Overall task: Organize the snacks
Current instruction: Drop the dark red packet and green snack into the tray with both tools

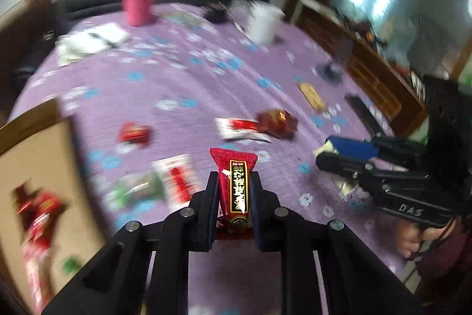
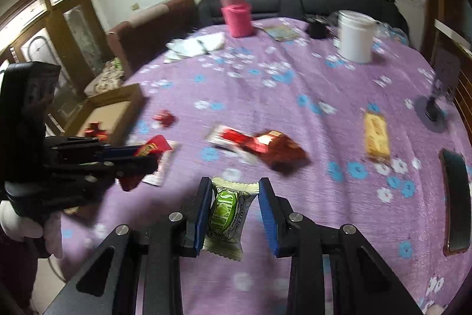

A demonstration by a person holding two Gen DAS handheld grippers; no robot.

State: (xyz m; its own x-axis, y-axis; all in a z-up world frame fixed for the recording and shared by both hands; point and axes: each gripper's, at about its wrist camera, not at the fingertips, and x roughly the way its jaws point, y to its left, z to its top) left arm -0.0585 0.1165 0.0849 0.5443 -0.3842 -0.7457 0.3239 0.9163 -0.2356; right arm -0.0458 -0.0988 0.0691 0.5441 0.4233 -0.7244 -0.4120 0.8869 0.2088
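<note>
Purple tablecloth [image 1: 183, 84] carries the cardboard box [image 1: 35, 155] at far left, nearer the left gripper [image 1: 234, 182]; its jaws clamp a red packet [image 1: 236, 185] lengthwise; the right gripper [image 2: 234, 197] pinches a green candy [image 2: 225, 214].

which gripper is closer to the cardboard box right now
Left. The left gripper, shut on a red snack bar, is beside the cardboard box; the right gripper, holding a green candy, is farther across the table.

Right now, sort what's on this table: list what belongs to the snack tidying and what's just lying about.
Job:
- red snack bar, gripped by left gripper
- green candy, in right gripper
- cardboard box
- yellow snack bar
- dark red packet

Lying about:
- pink container
- white tub
- phone
- notepad
</note>
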